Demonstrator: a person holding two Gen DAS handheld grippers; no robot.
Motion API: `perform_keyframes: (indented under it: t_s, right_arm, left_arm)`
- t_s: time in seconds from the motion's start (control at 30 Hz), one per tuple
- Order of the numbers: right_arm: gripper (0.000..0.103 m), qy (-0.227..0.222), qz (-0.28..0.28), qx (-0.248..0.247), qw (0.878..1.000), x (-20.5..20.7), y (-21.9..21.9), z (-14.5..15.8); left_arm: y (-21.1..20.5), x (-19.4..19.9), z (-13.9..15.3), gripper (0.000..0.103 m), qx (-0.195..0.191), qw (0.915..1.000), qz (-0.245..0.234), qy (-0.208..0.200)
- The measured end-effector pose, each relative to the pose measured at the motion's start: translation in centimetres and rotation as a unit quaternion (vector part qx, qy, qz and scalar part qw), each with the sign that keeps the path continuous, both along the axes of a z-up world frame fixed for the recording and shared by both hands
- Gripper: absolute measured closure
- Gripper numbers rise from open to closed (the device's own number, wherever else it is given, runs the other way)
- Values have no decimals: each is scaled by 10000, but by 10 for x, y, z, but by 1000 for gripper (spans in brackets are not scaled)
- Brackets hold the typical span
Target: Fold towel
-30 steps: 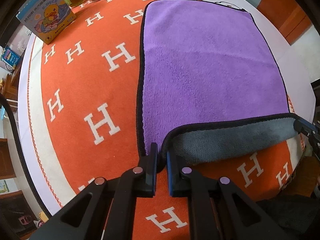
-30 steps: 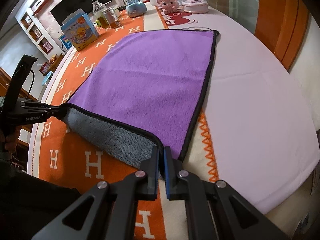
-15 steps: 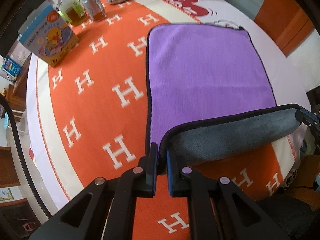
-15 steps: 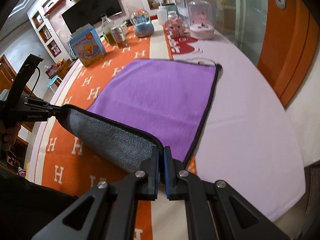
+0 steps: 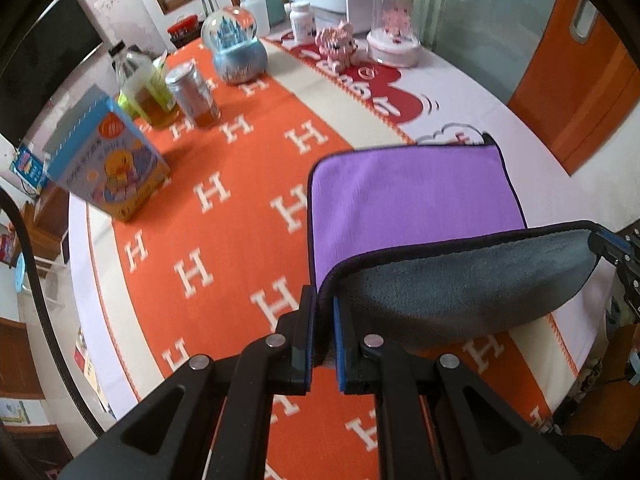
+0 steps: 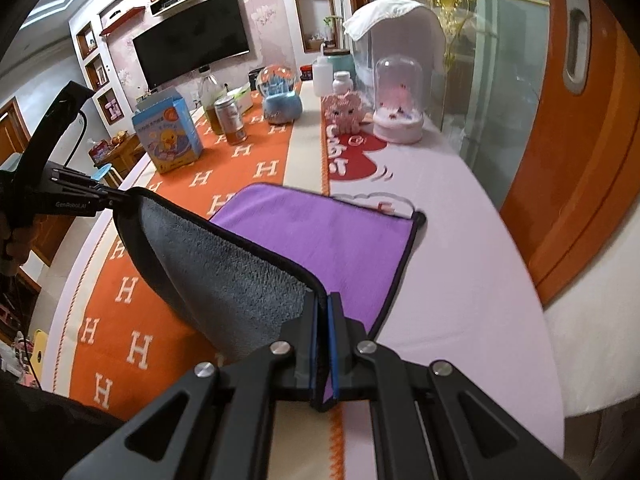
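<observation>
both grippers, left gripper (image 5: 324, 336) and right gripper (image 6: 322, 344), pinch the towel (image 5: 412, 204) (grey underside up).

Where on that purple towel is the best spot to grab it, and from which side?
By the two near corners, coming in from the near edge. The left gripper and right gripper are each shut on one corner of the purple towel, where the thin bound hem fits between the fingers, so the edge lifts evenly.
</observation>
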State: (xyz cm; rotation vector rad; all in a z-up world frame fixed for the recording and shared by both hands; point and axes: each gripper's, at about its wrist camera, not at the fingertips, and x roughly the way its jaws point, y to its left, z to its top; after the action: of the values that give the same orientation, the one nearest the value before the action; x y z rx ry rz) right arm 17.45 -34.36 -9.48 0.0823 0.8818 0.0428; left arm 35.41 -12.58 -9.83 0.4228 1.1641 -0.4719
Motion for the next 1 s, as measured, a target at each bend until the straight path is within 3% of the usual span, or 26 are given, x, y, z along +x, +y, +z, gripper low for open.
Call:
perform_keyframes:
  t_s: [0.27, 0.73, 0.93, 1.0]
  right_arm:
    - [99, -359, -182, -214, 9990, 34, -20, 6]
    - [99, -888, -668, -836, 9903, 78, -34, -25]
    - [97, -791, -726, -1229, 9866, 96, -36, -45]
    - [96, -722, -745, -1276, 9864, 101, -37, -50]
  left_arm:
    - [-17, 34, -1, 97, -345, 9987, 138, -336]
    - [-36, 78, -55, 97, -832, 9907, 821, -692]
    - [-47, 90, -77, 95, -847, 9900, 977, -563]
    - [-51, 93, -81, 85, -761, 9902, 1043, -533]
